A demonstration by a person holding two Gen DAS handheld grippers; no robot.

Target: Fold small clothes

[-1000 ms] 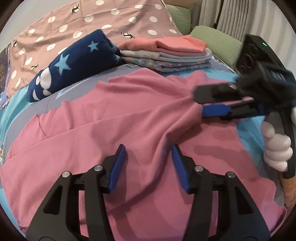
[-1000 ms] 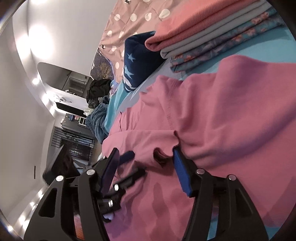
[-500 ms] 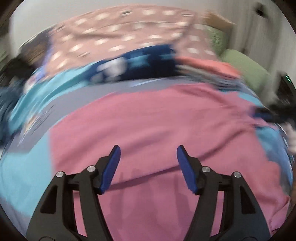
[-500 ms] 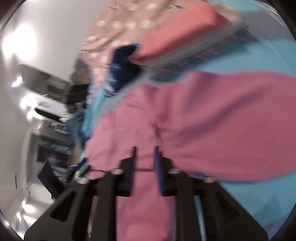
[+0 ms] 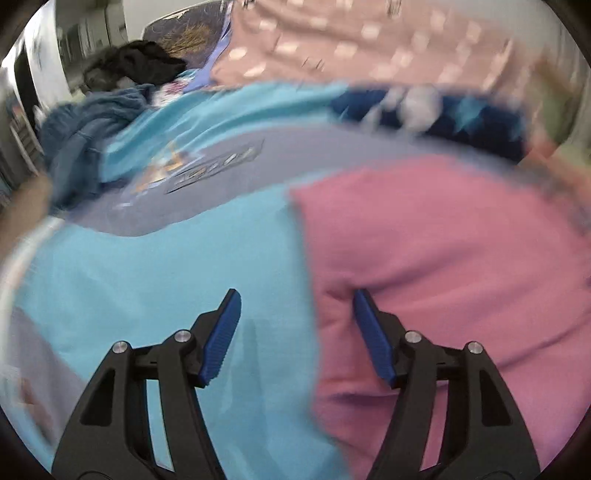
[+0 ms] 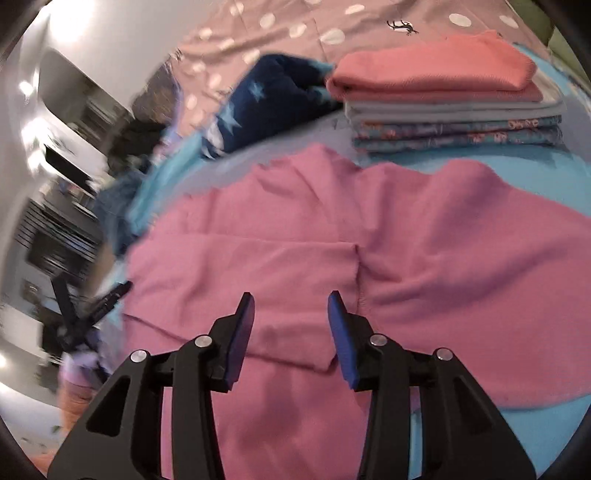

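A pink garment (image 6: 332,229) lies spread on the blue bed sheet (image 5: 166,280), with one part folded over its middle. In the left wrist view the pink garment (image 5: 443,251) fills the right side. My left gripper (image 5: 293,332) is open and empty, straddling the garment's left edge just above the sheet. My right gripper (image 6: 291,332) is open and empty, low over the garment's folded part. The left gripper also shows in the right wrist view (image 6: 96,302), blurred, at the garment's left edge.
A stack of folded clothes (image 6: 443,99) with a coral piece on top sits behind the garment. A navy star-patterned item (image 6: 266,103) and a dotted pink blanket (image 6: 295,29) lie beyond. A pile of blue and dark clothes (image 5: 92,122) lies at the far left.
My left gripper has swung left from over the garment's middle to its left edge. My right gripper closed on the fabric, then opened and let it go; the garment now lies flatter.
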